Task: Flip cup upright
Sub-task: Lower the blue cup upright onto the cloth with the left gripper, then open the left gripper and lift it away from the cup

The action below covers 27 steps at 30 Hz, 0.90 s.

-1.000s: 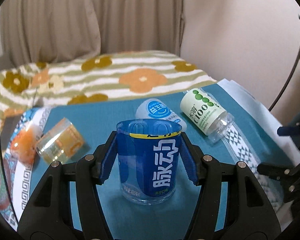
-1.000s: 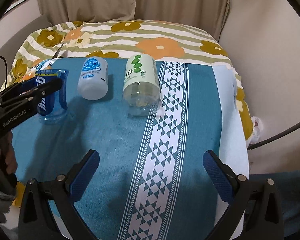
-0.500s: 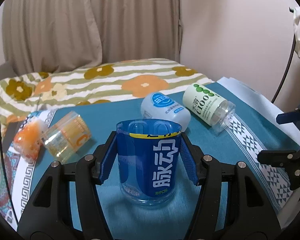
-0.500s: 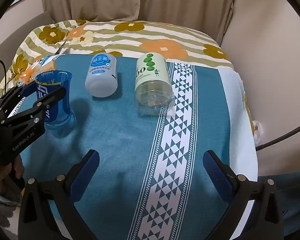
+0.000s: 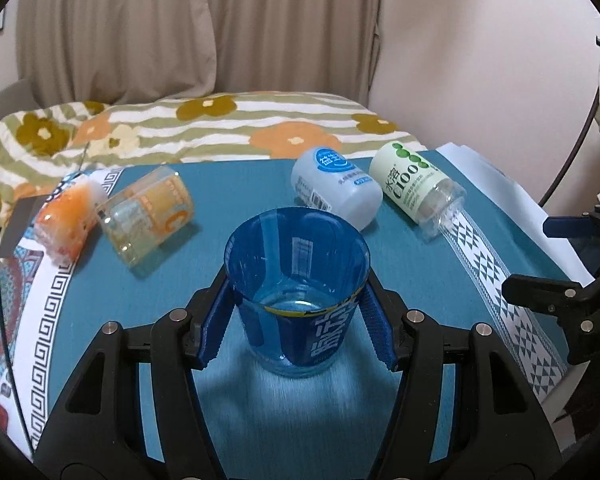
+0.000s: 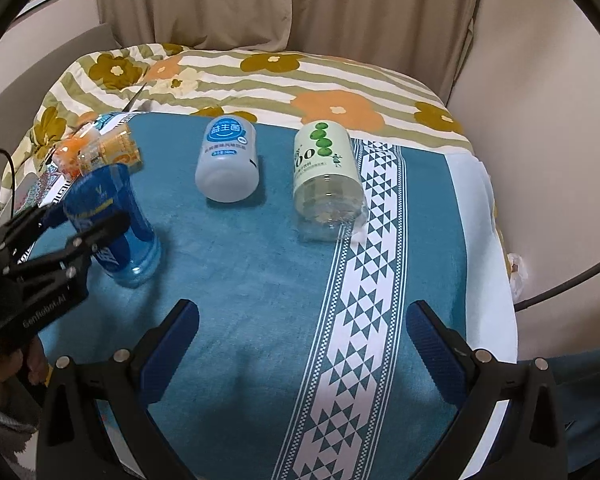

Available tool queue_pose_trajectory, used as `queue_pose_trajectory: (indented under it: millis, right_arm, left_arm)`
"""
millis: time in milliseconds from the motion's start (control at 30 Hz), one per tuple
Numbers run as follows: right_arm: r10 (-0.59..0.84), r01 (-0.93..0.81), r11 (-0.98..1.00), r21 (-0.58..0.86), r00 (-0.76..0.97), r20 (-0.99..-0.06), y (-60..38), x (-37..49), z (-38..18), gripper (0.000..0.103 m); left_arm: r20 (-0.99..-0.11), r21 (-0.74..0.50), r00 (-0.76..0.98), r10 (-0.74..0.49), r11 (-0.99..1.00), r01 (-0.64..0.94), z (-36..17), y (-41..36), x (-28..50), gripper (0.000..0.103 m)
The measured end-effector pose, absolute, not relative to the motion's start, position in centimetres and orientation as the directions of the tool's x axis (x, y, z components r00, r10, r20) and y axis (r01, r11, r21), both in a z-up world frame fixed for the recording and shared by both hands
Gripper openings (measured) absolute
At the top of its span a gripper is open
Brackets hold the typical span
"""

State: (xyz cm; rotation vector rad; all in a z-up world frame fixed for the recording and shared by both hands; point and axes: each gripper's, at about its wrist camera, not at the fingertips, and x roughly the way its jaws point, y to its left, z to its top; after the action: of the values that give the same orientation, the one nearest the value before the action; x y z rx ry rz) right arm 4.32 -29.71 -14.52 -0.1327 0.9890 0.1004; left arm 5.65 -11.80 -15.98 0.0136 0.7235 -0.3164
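A clear blue plastic cup [image 5: 300, 300] with white lettering stands upright, mouth up, on the teal cloth [image 5: 260, 420]. My left gripper [image 5: 298, 336] has its blue pads on both sides of the cup with a small gap at each side, so it is open around it. The cup also shows in the right wrist view [image 6: 116, 224], at the left, between the left gripper's black fingers [image 6: 96, 236]. My right gripper [image 6: 302, 344] is open wide and empty over the near middle of the cloth.
A white-blue cup [image 5: 336, 184] and a green-label cup [image 5: 416, 188] lie on their sides behind the blue cup. An orange cup [image 5: 148, 212] and an orange packet [image 5: 68, 216] lie at the left. A striped flower blanket [image 5: 220, 124] lies behind; the table's right edge [image 6: 496, 240] is near a wall.
The left gripper has risen and tilted down, so the left wrist camera now looks into the cup's mouth. Its pads have eased slightly apart from the cup. The right gripper has moved forward a little.
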Motion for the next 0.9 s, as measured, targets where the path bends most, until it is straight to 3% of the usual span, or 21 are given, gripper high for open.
queue_pose_trajectory:
  millis: [233, 267, 300, 367, 567, 833, 900]
  right_arm:
    - [0.04, -0.142, 0.989, -0.044, 0.541, -0.84, -29.5, 3.9, -14.6, 0.103]
    - [0.041, -0.138, 0.99, -0.04, 0.541, -0.84, -29.5, 3.8, -14.5, 0.103]
    - [0.042, -0.134, 0.99, -0.037, 0.541, -0.84, -29.5, 3.7, -14.4, 0.103]
    - [0.042, -0.125, 0.992, -0.031, 0.543, -0.838, -29.6, 3.5, -14.2, 0.103]
    - [0.045, -0.093, 0.996, -0.008, 0.558, -0.829, -29.8, 2.8, -13.0, 0.103]
    - [0.055, -0.066, 0.998, 0.019, 0.6, -0.798, -29.0, 1.9, -8.5, 0.103]
    - [0.054, -0.06, 0.998, 0.022, 0.607, -0.792, -28.4, 1.7, -7.1, 0.103]
  left_arm:
    - [-0.672, -0.092, 0.69, -0.27, 0.954, 0.284, -15.8, -11.9, 5.9, 0.066]
    - [-0.683, -0.088, 0.681, -0.264, 0.956, 0.281, -15.8, -11.9, 6.0, 0.073]
    - [-0.691, -0.086, 0.675, -0.26, 0.956, 0.28, -15.8, -12.0, 6.1, 0.087]
    - [-0.698, -0.087, 0.67, -0.253, 0.958, 0.272, -15.8, -11.9, 6.2, 0.095]
    - [-0.722, -0.085, 0.647, -0.245, 0.96, 0.268, -14.2, -11.3, 6.3, 0.095]
    - [-0.746, -0.095, 0.627, -0.225, 0.967, 0.235, -7.6, -8.9, 4.8, 0.096]
    - [-0.753, -0.098, 0.622, -0.214, 0.972, 0.215, -6.0, -8.0, 4.3, 0.103]
